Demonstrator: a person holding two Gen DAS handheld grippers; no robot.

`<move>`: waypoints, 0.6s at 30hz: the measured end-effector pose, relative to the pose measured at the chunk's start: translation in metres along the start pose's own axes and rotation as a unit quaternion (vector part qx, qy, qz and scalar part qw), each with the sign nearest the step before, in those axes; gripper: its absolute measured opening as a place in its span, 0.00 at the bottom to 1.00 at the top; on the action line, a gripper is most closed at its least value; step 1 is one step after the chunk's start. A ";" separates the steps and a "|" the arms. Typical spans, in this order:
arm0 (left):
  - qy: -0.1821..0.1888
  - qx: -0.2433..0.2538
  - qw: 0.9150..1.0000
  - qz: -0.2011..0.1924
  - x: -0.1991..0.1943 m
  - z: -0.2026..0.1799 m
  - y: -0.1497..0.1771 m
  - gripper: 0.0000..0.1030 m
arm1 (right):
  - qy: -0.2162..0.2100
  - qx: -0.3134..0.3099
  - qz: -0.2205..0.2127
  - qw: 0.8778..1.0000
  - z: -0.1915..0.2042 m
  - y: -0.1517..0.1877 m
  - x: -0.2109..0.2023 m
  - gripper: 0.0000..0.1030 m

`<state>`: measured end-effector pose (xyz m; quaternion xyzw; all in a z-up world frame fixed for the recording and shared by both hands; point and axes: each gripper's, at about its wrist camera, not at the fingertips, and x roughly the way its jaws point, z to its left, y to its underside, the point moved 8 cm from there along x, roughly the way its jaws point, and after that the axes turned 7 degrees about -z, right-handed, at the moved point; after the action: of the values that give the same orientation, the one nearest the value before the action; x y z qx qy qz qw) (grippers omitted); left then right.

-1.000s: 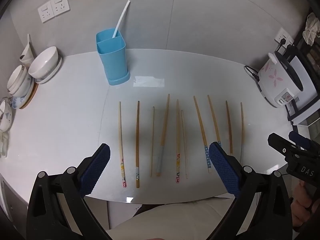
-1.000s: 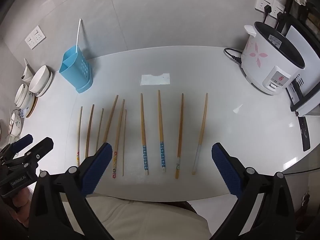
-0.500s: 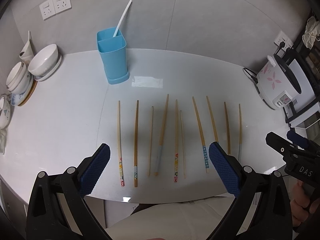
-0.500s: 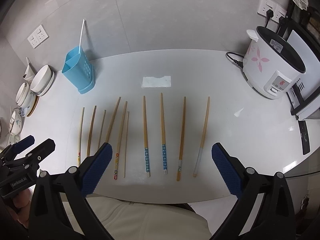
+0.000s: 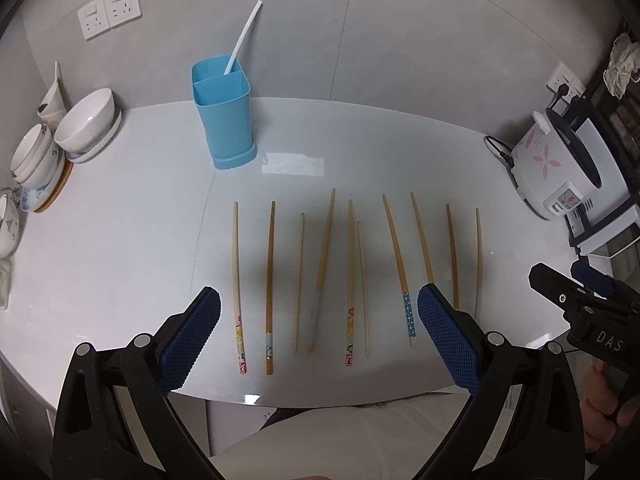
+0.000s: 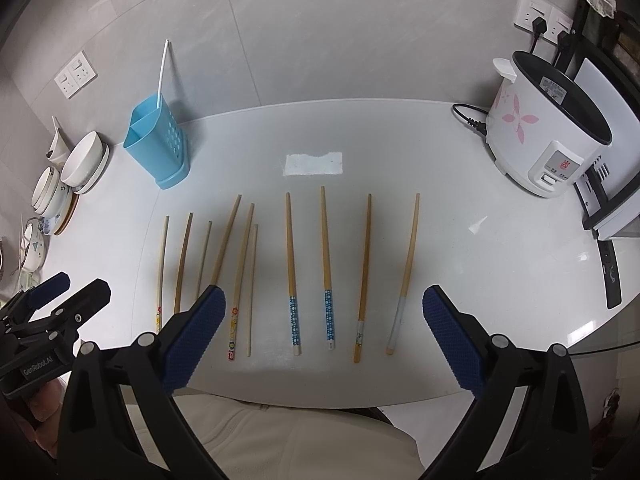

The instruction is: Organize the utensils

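Observation:
Several wooden chopsticks (image 5: 324, 268) (image 6: 326, 264) lie side by side across the front of the white table (image 5: 132, 224) (image 6: 480, 264), painted ends toward me. A blue utensil holder (image 5: 224, 120) (image 6: 158, 148) stands at the back left with a white straw-like stick (image 5: 242, 38) (image 6: 162, 68) in it. My left gripper (image 5: 318, 332) hovers open above the near ends of the left chopsticks. My right gripper (image 6: 320, 332) hovers open above the near ends of the right ones. Neither holds anything.
Stacked white bowls and plates (image 5: 68, 136) (image 6: 72, 176) crowd the table's left edge. A white rice cooker (image 5: 556, 168) (image 6: 548, 136) with its cord stands at the right. A pale tape patch (image 5: 294, 164) (image 6: 314, 164) marks mid-table. A person's torso (image 6: 288, 440) is below the front edge.
Both grippers have drawn back slightly and risen, so the table and chopsticks sit a little lower in each view. The jaws stay open and the chopsticks have not moved.

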<state>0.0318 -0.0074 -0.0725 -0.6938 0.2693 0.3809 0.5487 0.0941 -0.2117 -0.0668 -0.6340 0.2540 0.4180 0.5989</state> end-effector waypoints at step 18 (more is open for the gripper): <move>-0.012 0.004 1.000 -0.002 -0.002 -0.005 -0.004 0.94 | -0.011 0.003 -0.004 1.000 0.001 -0.001 0.000 0.92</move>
<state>0.0347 -0.0110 -0.0679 -0.6874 0.2629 0.3866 0.5559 0.0945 -0.2106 -0.0660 -0.6287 0.2464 0.4216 0.6052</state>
